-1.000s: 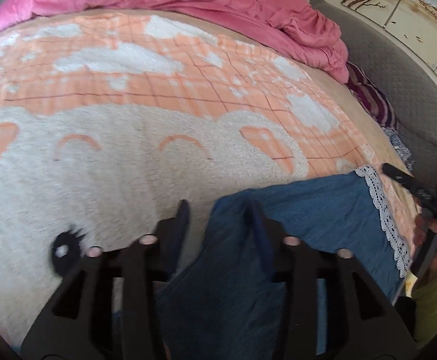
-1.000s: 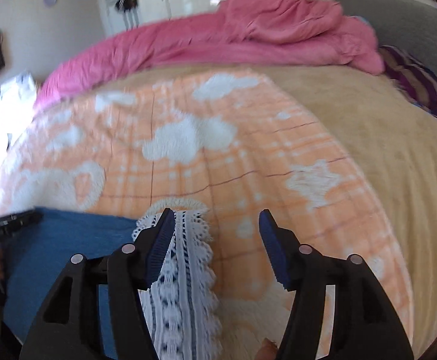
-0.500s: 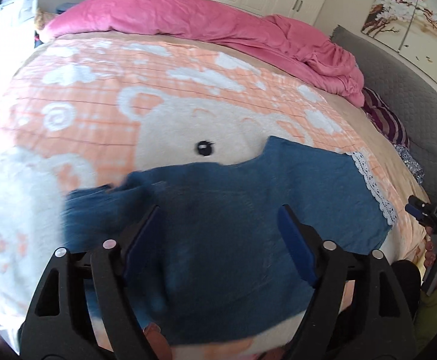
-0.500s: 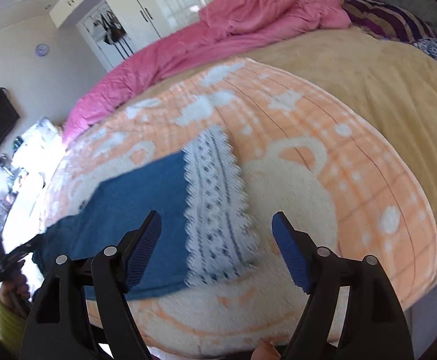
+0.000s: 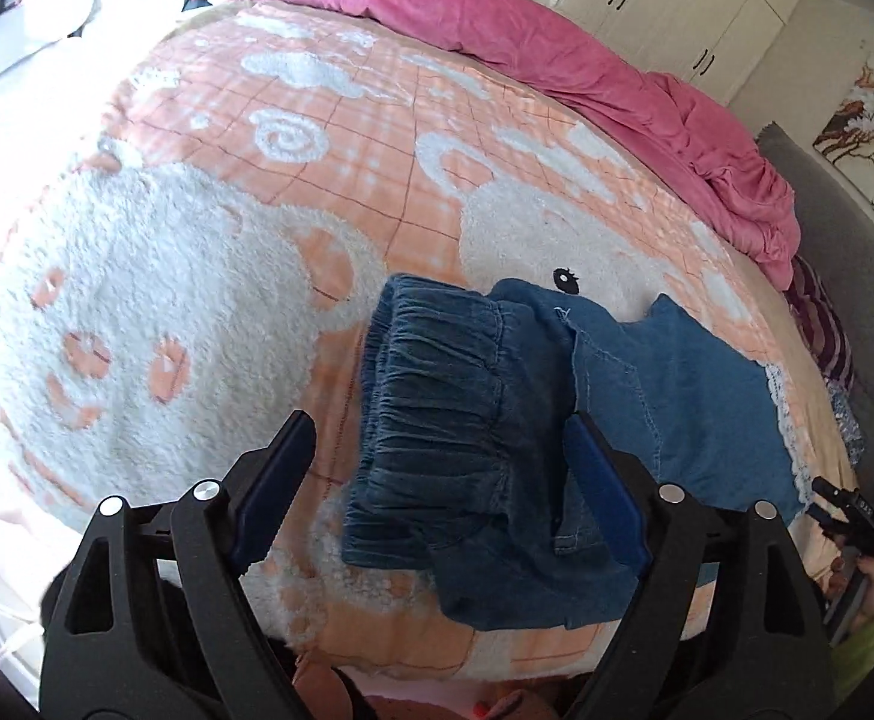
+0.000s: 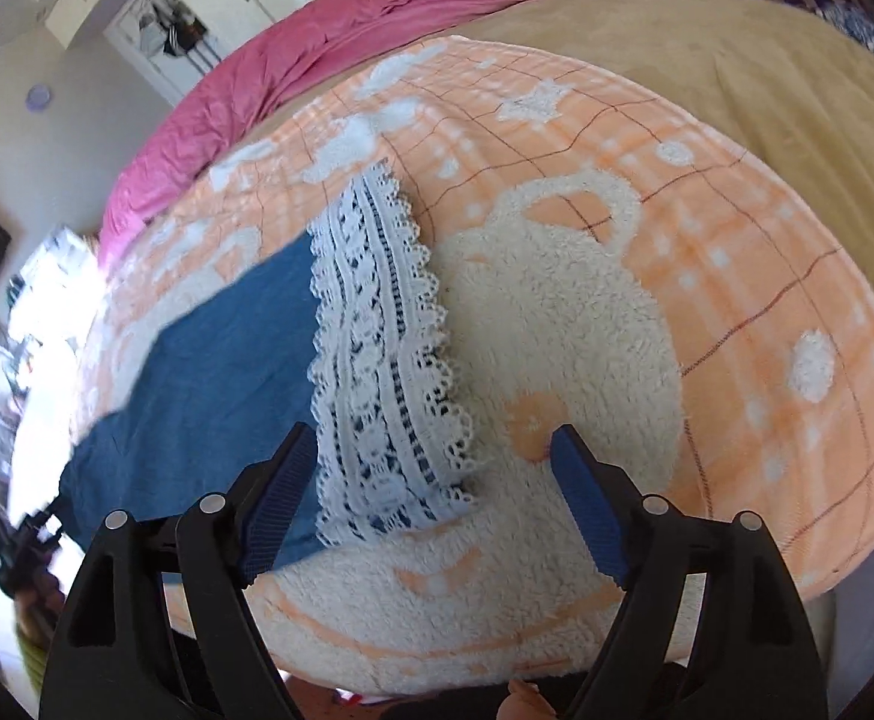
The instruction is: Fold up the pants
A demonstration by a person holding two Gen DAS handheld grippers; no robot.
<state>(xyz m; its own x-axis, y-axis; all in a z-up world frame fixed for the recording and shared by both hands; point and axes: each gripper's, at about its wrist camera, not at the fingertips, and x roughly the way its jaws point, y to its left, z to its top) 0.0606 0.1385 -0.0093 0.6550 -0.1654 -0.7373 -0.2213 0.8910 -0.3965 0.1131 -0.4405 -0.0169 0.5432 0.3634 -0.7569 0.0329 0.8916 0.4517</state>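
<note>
Two grippers, left [image 5: 431, 492] and right [image 6: 431, 492], hover wide-jawed and empty, having just opened, over denim pants [image 5: 497, 420] lying lengthwise on the bed [image 5: 155, 300]; next, regrasp lace hem [image 6: 383, 360] to fold toward waistband [image 5: 437, 396].

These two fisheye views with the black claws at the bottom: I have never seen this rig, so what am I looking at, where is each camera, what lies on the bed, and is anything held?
No robot arm here: a person holds a two-finger gripper in each hand, and each carries a camera looking forward along its fingers. The black frames with blue pads at the bottom of each picture are those fingers.

The left wrist view shows the left gripper above the gathered waistband of blue denim pants. The right wrist view shows the right gripper above the white lace hem at the other end.

The pants lie on an orange and white fleece blanket on a bed, with a pink duvet bunched behind.

Both grippers' jaws have just been opening. Both stand open, and nothing is held.
</note>
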